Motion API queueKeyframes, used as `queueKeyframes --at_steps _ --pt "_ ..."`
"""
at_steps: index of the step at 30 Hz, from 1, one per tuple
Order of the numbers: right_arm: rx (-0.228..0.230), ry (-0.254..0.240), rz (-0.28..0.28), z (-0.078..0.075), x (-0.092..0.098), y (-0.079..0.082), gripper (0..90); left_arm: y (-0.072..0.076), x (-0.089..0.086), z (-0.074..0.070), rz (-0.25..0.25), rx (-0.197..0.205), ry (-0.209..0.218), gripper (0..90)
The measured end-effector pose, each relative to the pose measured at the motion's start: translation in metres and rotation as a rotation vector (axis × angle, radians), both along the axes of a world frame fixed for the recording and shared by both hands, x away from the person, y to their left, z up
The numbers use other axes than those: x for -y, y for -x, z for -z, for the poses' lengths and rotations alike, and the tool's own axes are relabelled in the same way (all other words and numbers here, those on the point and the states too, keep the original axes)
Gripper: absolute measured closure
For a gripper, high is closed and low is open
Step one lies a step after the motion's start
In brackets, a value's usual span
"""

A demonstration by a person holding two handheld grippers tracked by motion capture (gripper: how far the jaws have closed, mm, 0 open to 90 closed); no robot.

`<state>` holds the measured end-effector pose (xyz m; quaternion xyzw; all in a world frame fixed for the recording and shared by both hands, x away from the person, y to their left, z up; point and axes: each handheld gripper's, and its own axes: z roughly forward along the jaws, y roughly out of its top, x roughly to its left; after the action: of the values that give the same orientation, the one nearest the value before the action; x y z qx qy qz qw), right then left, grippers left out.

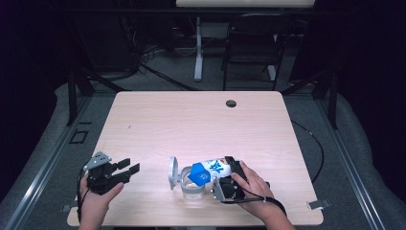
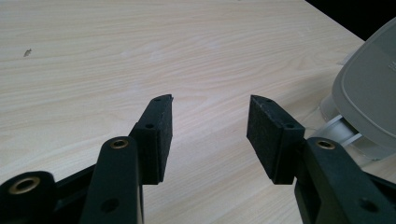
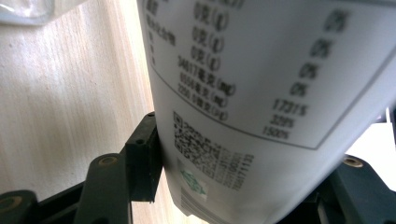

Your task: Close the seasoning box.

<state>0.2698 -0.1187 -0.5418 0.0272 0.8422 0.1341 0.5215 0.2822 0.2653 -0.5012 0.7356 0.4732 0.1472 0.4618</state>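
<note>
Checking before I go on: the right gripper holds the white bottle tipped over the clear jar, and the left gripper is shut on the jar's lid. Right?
Not quite. The left gripper is open and holds nothing; the left gripper view shows bare table between its jaws, the lid off to one side. The right gripper does hold the white bottle tipped over the clear jar.

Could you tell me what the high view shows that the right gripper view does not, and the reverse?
High view alone: the left gripper with fingers apart over bare table, the person's hands, and the clear jar with its lid flipped open. Right gripper view alone: the bottle's printed nutrition table and QR code, close up. Both: the white bottle clamped in the right gripper, over the wooden table.
</note>
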Motion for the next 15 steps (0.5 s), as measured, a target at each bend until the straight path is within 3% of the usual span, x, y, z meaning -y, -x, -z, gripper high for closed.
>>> queueKeyframes --at_steps 15 --pt "0.035 0.055 -0.012 -0.0013 -0.0005 0.0007 40.2 -0.0001 -0.0005 0.0003 0.0 -0.002 0.0 51.0"
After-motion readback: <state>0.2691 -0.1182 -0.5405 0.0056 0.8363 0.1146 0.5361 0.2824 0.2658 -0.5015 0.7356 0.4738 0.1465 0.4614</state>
